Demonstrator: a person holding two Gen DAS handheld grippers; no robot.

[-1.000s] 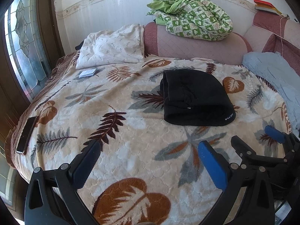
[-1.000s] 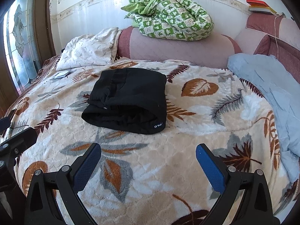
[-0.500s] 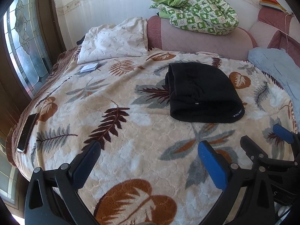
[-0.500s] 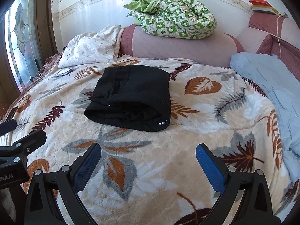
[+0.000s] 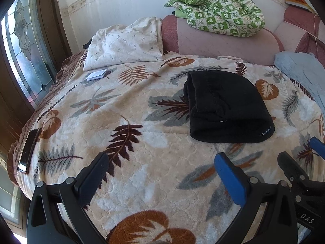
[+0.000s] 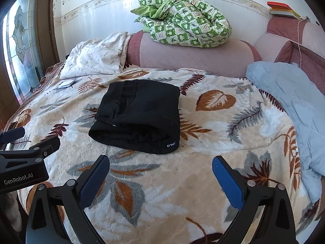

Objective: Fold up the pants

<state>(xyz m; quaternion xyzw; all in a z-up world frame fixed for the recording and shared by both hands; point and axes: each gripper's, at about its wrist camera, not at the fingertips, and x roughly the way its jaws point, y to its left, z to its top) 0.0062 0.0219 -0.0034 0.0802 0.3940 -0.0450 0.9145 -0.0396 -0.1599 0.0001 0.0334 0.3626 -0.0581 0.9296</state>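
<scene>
Black pants (image 6: 140, 118) are seen lying as a compact folded bundle on the leaf-print blanket (image 6: 203, 172), roughly mid-bed, a small white label at the near right corner. The fold is judged complete or nearly so; the step in hand appears to be the stand-off after the last fold

Left gripper (image 5: 164, 179): fingers spread wide, nothing held, hovering over bare blanket near the foot of the bed, pants well apart ahead and to the right. Right gripper (image 6: 160, 179): fingers likewise wide apart and empty, pants ahead, not touched

Next move, as judged: if anything is called for, only a light squaring of the near edge, where the layers bulge slightly; a low approach with fingers kept apart would be needed so the stack is not dragged on the plush pile

Bed and room: white patterned pillow (image 5: 124, 42) at the head on the left, a small white card or packet (image 5: 97, 74) just below it, a dark phone (image 5: 28, 148) at the left edge. Green checked quilt (image 6: 182, 26) is heaped on the pink padded headboard (image 6: 193, 59); pale blue cover (image 6: 294, 105) along the right side; stained-glass window (image 5: 24, 46) at left; books (image 6: 281, 10) on the far right ledge
</scene>
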